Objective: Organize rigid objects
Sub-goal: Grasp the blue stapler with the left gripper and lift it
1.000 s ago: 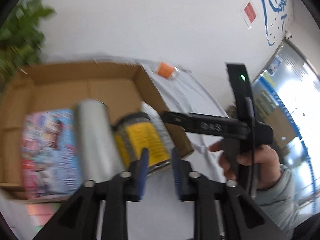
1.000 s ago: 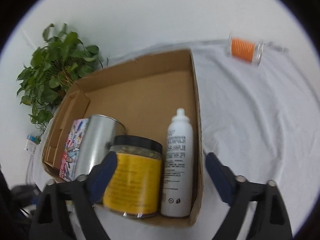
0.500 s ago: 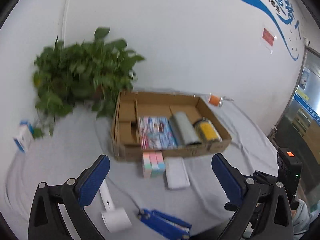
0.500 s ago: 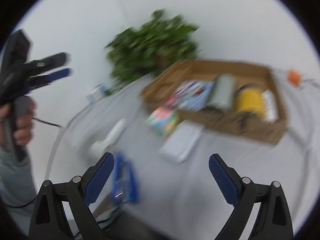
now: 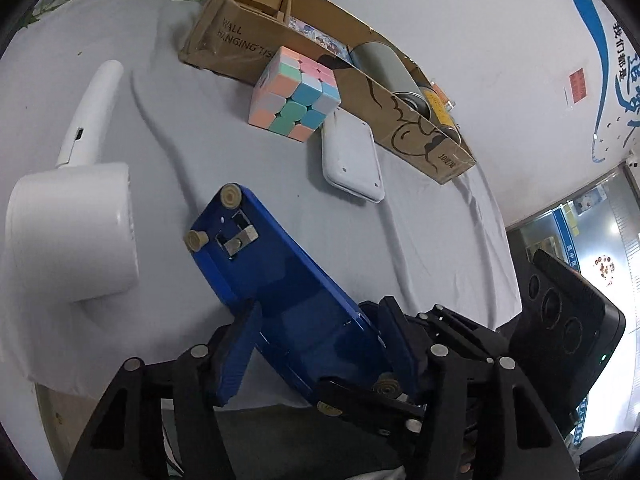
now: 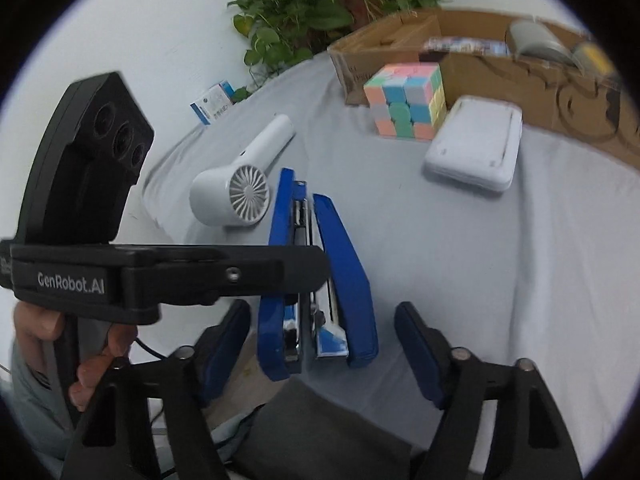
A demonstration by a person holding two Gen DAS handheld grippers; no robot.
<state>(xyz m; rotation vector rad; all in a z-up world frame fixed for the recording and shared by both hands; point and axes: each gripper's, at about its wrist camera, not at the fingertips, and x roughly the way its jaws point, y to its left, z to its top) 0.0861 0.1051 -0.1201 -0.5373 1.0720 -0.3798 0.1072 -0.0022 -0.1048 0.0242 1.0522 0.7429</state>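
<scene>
A blue stapler (image 5: 280,280) lies on its side at the near edge of the grey-clothed table; it also shows in the right wrist view (image 6: 320,280). My left gripper (image 5: 316,354) has its pads on both sides of the stapler's rear end and looks closed on it. My right gripper (image 6: 322,350) is open, its jaws wide on either side of the stapler's near end without touching it. A pastel cube (image 5: 294,94), a flat white device (image 5: 350,156) and a white handheld fan (image 5: 76,208) lie on the cloth.
A cardboard box (image 5: 404,120) at the back holds a silver can (image 5: 388,68), a yellow jar and a colourful box. A potted plant (image 6: 332,4) stands behind it, and a small blue-white carton (image 6: 212,102) lies far left. The table edge is right under the grippers.
Both grippers dropped from wide views of the table down to the blue stapler at the near edge. The left jaws narrowed around it; the right jaws stayed wide.
</scene>
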